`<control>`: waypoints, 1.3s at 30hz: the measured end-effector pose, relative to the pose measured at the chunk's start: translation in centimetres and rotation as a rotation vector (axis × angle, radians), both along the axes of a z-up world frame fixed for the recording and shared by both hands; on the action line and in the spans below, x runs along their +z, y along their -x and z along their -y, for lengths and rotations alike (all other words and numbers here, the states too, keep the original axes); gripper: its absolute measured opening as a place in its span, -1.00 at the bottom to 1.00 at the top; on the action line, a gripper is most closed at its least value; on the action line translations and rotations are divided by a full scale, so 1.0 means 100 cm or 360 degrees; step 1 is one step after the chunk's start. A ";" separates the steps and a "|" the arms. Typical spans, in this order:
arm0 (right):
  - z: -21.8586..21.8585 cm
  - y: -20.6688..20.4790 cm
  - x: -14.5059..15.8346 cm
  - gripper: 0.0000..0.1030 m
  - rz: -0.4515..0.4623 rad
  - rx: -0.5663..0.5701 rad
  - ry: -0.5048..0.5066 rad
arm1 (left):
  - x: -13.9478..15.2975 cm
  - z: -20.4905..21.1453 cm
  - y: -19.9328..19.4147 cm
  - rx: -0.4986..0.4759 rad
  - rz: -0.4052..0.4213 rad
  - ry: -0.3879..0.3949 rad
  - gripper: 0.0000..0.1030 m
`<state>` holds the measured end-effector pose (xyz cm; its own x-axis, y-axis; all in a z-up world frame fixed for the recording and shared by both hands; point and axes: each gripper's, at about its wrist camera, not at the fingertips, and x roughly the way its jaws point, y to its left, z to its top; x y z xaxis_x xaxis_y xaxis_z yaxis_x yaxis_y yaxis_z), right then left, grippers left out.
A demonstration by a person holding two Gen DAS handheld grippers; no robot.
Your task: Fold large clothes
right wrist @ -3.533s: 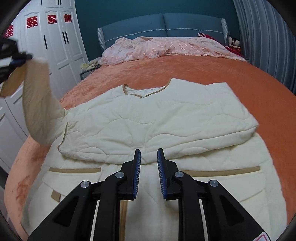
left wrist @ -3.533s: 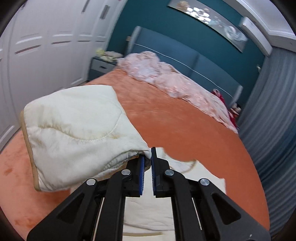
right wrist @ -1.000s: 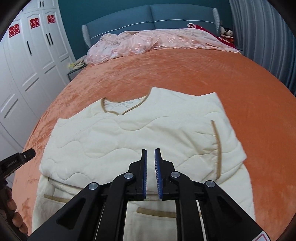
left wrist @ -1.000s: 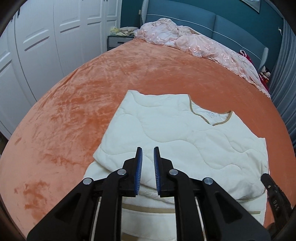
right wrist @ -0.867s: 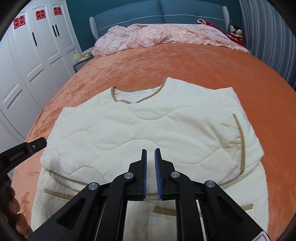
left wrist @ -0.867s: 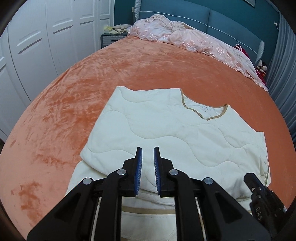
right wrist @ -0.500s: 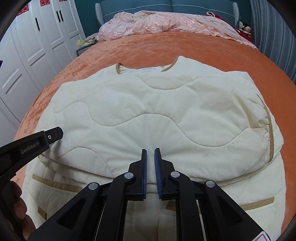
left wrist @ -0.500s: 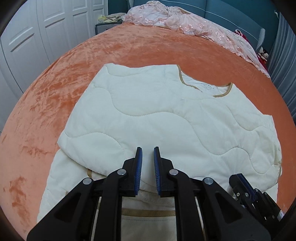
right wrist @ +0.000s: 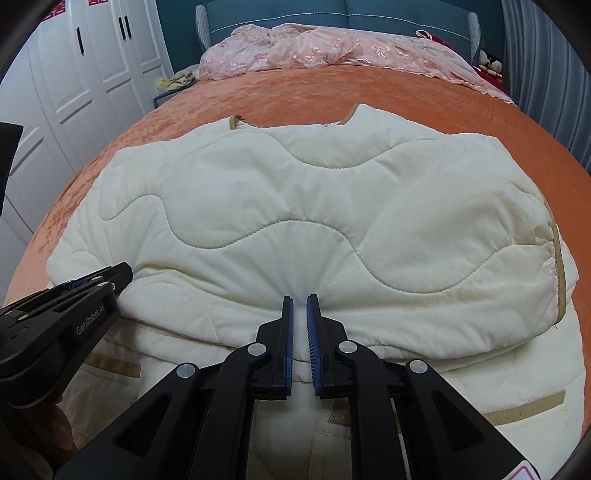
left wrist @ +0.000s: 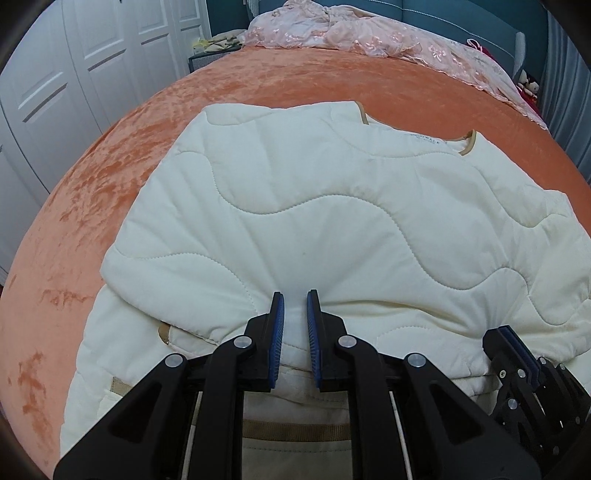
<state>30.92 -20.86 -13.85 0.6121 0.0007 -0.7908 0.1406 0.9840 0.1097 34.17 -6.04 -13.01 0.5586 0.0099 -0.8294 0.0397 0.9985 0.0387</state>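
Note:
A cream quilted jacket (left wrist: 332, 229) with tan trim lies on the orange bedspread (left wrist: 110, 155), its sleeves folded across the body. It also shows in the right wrist view (right wrist: 314, 221). My left gripper (left wrist: 295, 295) has its jaws nearly closed, a narrow gap between them, tips pressing on the folded sleeve's near edge on the left. My right gripper (right wrist: 300, 297) stands the same way on the right part of that edge. Whether either pinches fabric I cannot tell. Each gripper shows in the other's view, the right (left wrist: 509, 343) and the left (right wrist: 99, 277).
A pink lace cover (right wrist: 332, 48) is heaped at the head of the bed below the blue headboard (right wrist: 332, 14). White wardrobe doors (left wrist: 74, 74) stand at the left, a nightstand (left wrist: 210, 55) beside the bed. Grey curtains (right wrist: 554, 74) hang at the right.
Both grippers have moved forward and down onto the jacket's folded near edge; the jacket fills more of both views. Earlier the left gripper held a sleeve up; it now lies folded across the body.

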 end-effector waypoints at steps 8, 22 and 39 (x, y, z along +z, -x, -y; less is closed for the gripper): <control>0.003 0.001 -0.005 -0.79 0.0034 0.0002 -0.0034 | -0.010 0.009 0.006 -0.0011 0.0076 -0.0102 -0.79; 0.008 0.002 -0.007 -0.81 0.0085 0.0006 -0.0092 | -0.013 0.007 0.011 -0.0013 0.0166 -0.0089 -0.79; 0.017 -0.097 0.075 -0.32 0.0168 0.0094 -0.0366 | 0.063 -0.072 -0.122 0.0145 0.0123 0.0171 -0.51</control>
